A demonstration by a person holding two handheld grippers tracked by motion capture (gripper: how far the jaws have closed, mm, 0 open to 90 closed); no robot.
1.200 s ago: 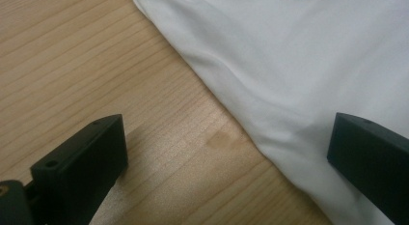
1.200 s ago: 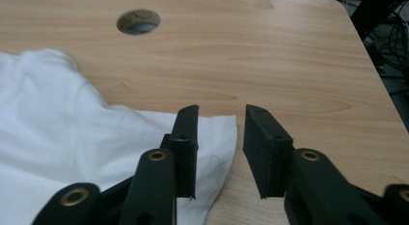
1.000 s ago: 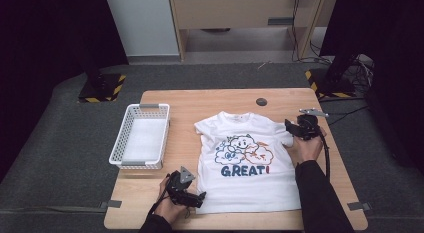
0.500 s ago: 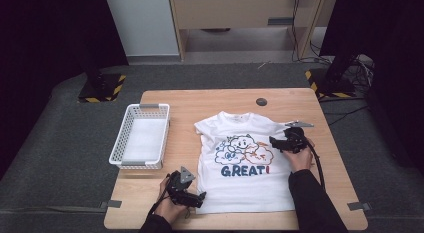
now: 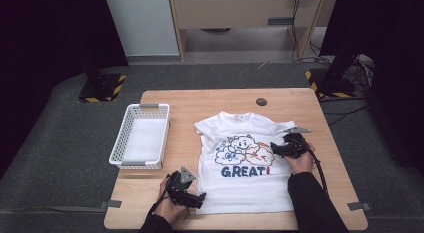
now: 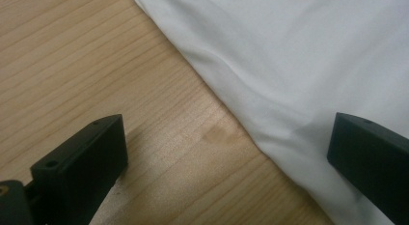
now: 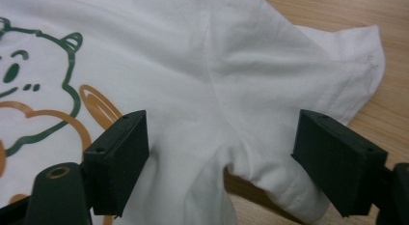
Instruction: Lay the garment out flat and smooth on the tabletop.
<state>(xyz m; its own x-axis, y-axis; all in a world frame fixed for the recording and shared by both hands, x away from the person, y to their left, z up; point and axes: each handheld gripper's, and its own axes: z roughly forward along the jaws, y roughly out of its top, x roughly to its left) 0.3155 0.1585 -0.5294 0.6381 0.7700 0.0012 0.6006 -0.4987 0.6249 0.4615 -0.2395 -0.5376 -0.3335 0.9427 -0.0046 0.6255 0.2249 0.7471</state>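
A white T-shirt (image 5: 245,163) with a cartoon print and the word GREAT! lies flat in the middle of the wooden table (image 5: 200,108). My left gripper (image 5: 199,198) rests at the shirt's near left hem corner. In the left gripper view it (image 6: 226,133) is open, one jaw over bare wood and the other over the shirt's edge (image 6: 289,65). My right gripper (image 5: 275,148) hovers low over the shirt's right underarm. Its jaws (image 7: 222,133) have just been opening and stand open, with the underarm fold (image 7: 231,152) lying loose between them and the sleeve (image 7: 347,65) beyond.
A white plastic basket (image 5: 142,138) stands at the table's left side. A small dark round disc (image 5: 261,101) sits near the far edge. Bare wood runs along the right of the shirt (image 5: 330,158).
My right gripper has come down and moved left and nearer to the person, from the sleeve's outer edge to the underarm. The left gripper has stayed put.
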